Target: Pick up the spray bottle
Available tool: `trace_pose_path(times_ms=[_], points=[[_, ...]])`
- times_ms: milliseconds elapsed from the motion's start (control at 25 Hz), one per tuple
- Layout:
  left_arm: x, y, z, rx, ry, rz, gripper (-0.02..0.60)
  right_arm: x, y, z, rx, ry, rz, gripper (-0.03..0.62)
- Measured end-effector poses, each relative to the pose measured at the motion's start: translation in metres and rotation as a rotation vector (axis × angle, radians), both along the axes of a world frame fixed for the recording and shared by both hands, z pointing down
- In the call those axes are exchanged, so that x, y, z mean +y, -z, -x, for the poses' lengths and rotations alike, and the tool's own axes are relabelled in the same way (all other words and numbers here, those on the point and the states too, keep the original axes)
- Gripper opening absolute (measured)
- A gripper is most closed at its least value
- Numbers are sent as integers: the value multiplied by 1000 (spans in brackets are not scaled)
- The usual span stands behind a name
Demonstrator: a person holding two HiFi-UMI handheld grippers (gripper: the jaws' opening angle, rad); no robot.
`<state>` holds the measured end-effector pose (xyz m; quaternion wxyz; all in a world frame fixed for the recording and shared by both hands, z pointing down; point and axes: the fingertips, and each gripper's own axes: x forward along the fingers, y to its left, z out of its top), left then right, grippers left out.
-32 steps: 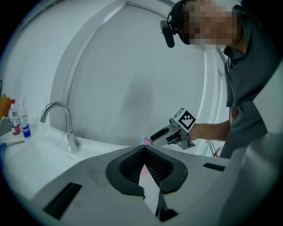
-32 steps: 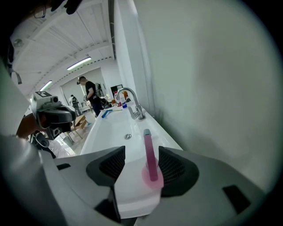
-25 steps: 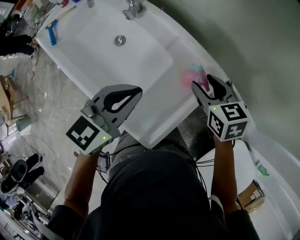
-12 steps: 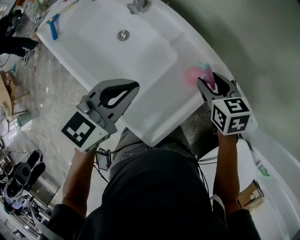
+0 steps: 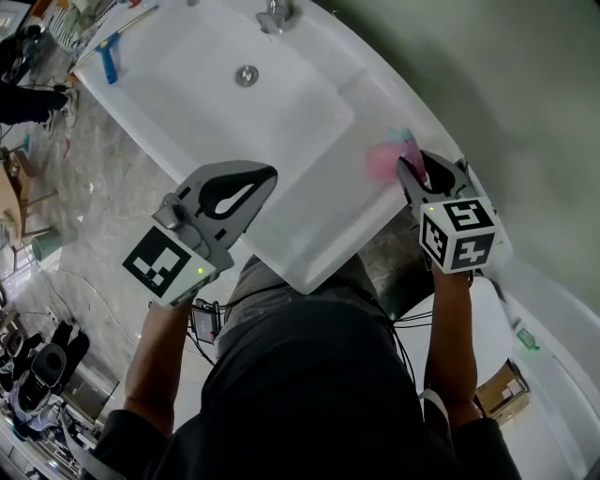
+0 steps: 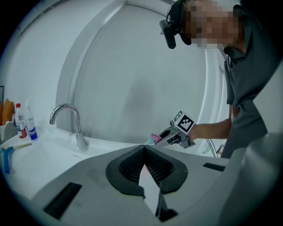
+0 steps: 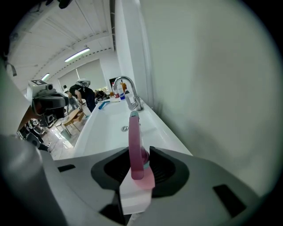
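The pink spray bottle (image 5: 382, 159) is standing on the flat ledge of the white washbasin (image 5: 309, 253), at the right-hand end of the basin and close to the grey wall behind it. The right gripper (image 5: 412, 169) is reaching down over that end of the washbasin, and its jaws are closing on the bottle. In the right gripper view the pink trigger head is rising straight up between the two dark pads, which are meeting the bottle's neck on either side by its teal collar. The bottle is staying upright, with its base hidden below the jaws.

The left gripper (image 5: 267, 176) is hovering over the front edge of the washbasin, well apart from the bottle. Its jaws are sitting together with nothing between them, and their tips are pointing across the basin towards the wall.

The curved chrome faucet (image 5: 273, 16) is standing at the back rim of the washbasin, and the round drain (image 5: 247, 75) is lying in the bowl just in front of it. A blue-handled tool (image 5: 108, 58) is resting on the washbasin's far left end. In the left gripper view two small bottles (image 6: 24, 122) are standing at that same end, beside the wall, though their labels are showing too small to read.
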<state>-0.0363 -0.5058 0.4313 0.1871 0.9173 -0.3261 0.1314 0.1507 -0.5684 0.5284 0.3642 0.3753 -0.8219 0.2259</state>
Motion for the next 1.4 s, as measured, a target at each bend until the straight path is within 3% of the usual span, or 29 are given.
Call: trace_pose_path(times_ms=[960,1400], points=[[50,58,30,64,-100,-142,3,68,131,29,-48,-70,-227,129],[71,72,45,97,-175,-189,3,106,156,53,-37,-115,-280,129]])
